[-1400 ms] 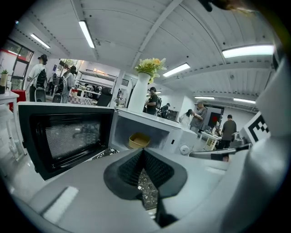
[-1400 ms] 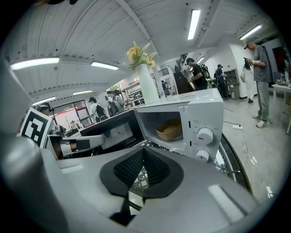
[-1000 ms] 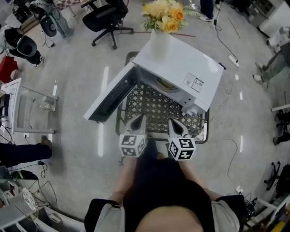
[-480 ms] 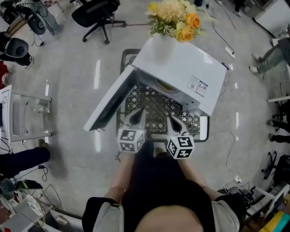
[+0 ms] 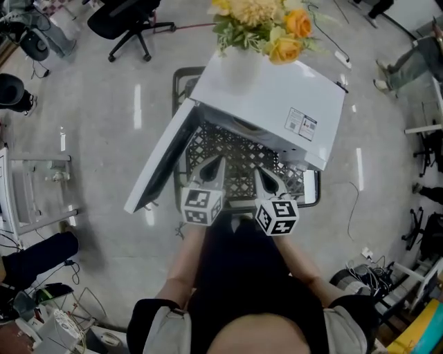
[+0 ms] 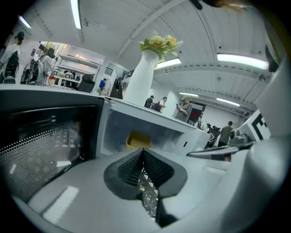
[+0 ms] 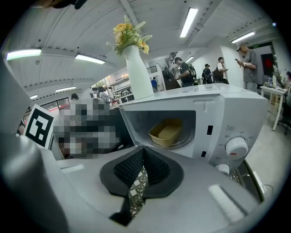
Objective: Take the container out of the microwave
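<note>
A white microwave (image 5: 270,104) stands on a black wire-mesh cart (image 5: 239,162) with its door (image 5: 160,166) swung open to the left. Inside, on the turntable, sits a yellow container (image 7: 167,132), also seen from the left gripper view as the yellow container (image 6: 138,140). My left gripper (image 5: 214,166) and right gripper (image 5: 261,177) hover side by side just in front of the opening, short of the container. Both are shut with nothing between the pads: the left gripper (image 6: 143,152) and the right gripper (image 7: 143,151) each show their jaws meeting at the tips.
A white vase (image 5: 239,62) of yellow and orange flowers stands on the microwave's top. The control knobs (image 7: 236,146) are right of the cavity. On the floor around are an office chair (image 5: 124,21), a glass-topped stand (image 5: 34,187) and cables.
Both grippers have moved a little forward toward the microwave's opening, still shut. The head view has shifted, so the microwave sits closer and lower in the picture.
</note>
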